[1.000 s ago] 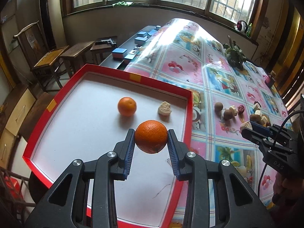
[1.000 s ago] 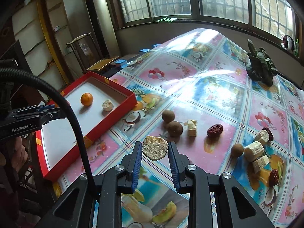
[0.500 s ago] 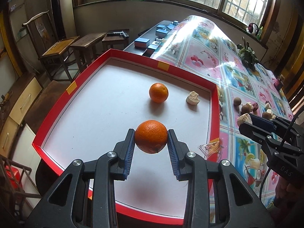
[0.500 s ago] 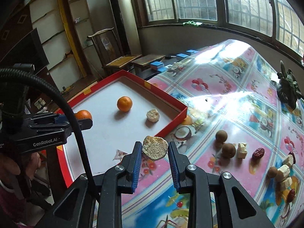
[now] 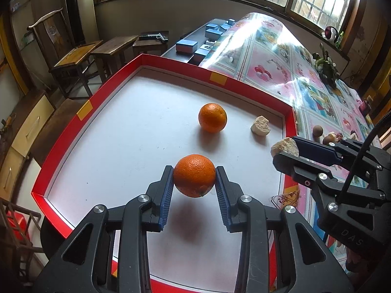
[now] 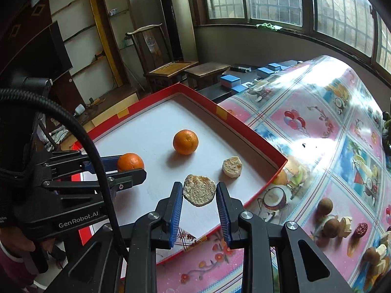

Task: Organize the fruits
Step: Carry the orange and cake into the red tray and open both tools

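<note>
Between the left claw (image 5: 194, 188)'s blue ribbed pads (image 5: 166, 196) sits a bright orange (image 5: 194, 175); ahead of it a second orange (image 5: 212, 117) lies on the white floor of a red-walled tray (image 5: 246, 84) with yellow tape patches. The black right claw (image 6: 199, 204) frames a speckled tan slice (image 6: 199, 189). Right of it, the bench (image 6: 315, 127) wears a pink-and-blue fruit-print cloth.

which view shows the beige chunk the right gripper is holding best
The right wrist view: the beige chunk sits head-on between the right gripper's pads, its rough face fully visible. The left wrist view shows it only side-on, partly hidden by a finger.
</note>
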The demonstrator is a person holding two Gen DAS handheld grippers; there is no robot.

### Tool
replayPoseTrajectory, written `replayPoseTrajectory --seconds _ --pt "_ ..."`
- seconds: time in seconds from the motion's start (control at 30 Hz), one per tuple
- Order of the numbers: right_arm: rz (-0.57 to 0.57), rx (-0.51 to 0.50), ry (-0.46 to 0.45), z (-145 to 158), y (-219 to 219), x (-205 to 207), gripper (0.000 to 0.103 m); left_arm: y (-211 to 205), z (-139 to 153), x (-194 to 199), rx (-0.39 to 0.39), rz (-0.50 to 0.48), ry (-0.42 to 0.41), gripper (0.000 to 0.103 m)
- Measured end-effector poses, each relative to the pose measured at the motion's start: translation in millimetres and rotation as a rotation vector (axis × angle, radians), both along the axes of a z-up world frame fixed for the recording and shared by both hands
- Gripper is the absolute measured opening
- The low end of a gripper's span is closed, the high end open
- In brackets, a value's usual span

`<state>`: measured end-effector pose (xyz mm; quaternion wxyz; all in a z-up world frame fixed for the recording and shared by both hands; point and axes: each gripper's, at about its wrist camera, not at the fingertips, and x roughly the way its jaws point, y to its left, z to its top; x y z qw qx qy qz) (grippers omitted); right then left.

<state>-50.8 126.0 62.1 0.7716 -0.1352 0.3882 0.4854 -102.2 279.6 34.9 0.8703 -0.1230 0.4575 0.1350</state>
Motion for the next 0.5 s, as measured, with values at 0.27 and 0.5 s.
replayPoseTrajectory --seconds 0.27,0.5 --pt "0.022 -0.046 0.014 -17.8 24.7 9.4 0.027 3.2 -6.8 8.7 -0.006 0.007 0.018 0.033" --pt "0.026 -0.093 0.022 -37.6 37.6 14.8 0.027 7.0 -9.4 11.6 -0.021 0.019 0.020 0.035"
